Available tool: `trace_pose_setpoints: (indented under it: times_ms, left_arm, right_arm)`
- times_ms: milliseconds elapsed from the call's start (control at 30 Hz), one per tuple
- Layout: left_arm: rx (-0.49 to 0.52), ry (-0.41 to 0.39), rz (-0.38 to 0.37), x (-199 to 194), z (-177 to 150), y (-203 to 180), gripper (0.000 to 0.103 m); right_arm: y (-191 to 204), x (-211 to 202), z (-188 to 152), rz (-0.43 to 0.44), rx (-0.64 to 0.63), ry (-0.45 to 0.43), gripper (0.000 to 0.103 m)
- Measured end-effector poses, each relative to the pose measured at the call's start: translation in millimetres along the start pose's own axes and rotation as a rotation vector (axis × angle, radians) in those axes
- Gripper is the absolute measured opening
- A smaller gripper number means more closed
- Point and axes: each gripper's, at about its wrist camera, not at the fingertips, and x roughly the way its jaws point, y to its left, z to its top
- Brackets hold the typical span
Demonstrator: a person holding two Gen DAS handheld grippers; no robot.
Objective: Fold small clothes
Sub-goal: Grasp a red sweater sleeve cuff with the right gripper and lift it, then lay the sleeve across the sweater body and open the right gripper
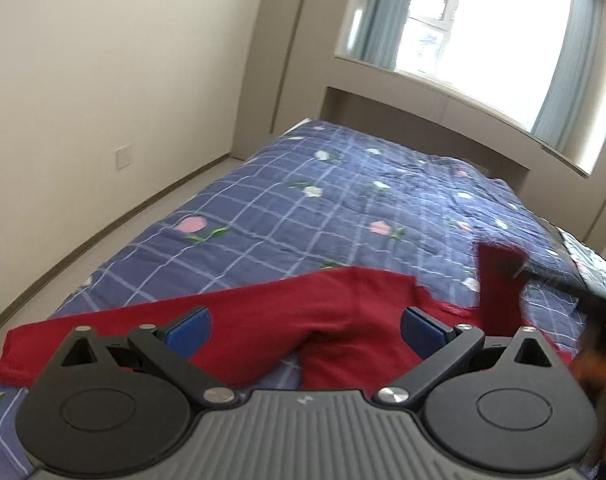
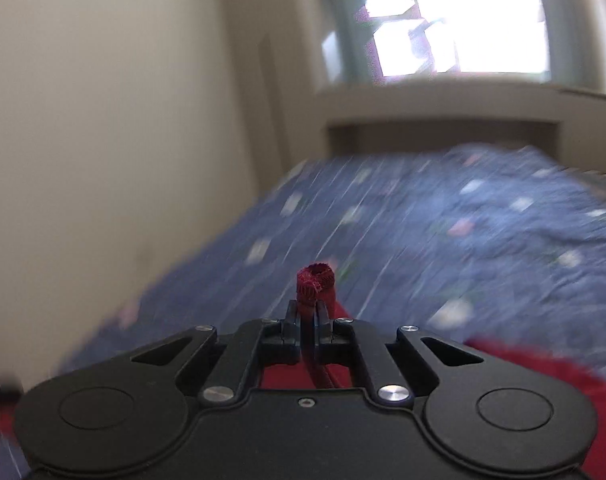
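Red garment on bed.
Left claw apart, empty; right claw clamped on cuff.

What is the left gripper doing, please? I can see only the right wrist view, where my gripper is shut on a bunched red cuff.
Observer: The left gripper is open, with nothing between its blue pads; it hovers above the red garment.
Operator: Thank you. How does the garment lie on the bed?
Observer: Most of it is spread across the near edge of the blue checked quilt, with one sleeve stretched out to the left.
Operator: Can you see the part that I am holding?
Observer: Yes, a red strip stands lifted off the quilt at the right of the left wrist view.
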Motion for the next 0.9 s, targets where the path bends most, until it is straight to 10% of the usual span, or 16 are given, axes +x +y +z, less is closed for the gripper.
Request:
trace_pose_setpoints:
  times_ms: [233,400,533,900]
  left_arm:
    - [-0.021,0.033,0.035,25.4,-6.7,12.7,0.103]
    - [0.024,0.029,0.003,45.7,-7.2,-6.3,0.103]
    - [0.094,0.03,-0.041,69.5,-12.2,-35.9,0.103]
    - [0.292,0.058,0.03,162.6,-62.1,-113.0,0.103]
  right_arm:
    - [63.7,62.2,-75.6,0.039,-0.162,0.23,0.01]
    - [51.3,44.2,-77.8,0.12,-0.088,0.228,0.066]
    - [14.3,-6.3,-69.1,0.145,-0.069,0.135,0.088]
    - [-142.5,-64.1,-86.4,-0.436,-0.117,0.027,0.099]
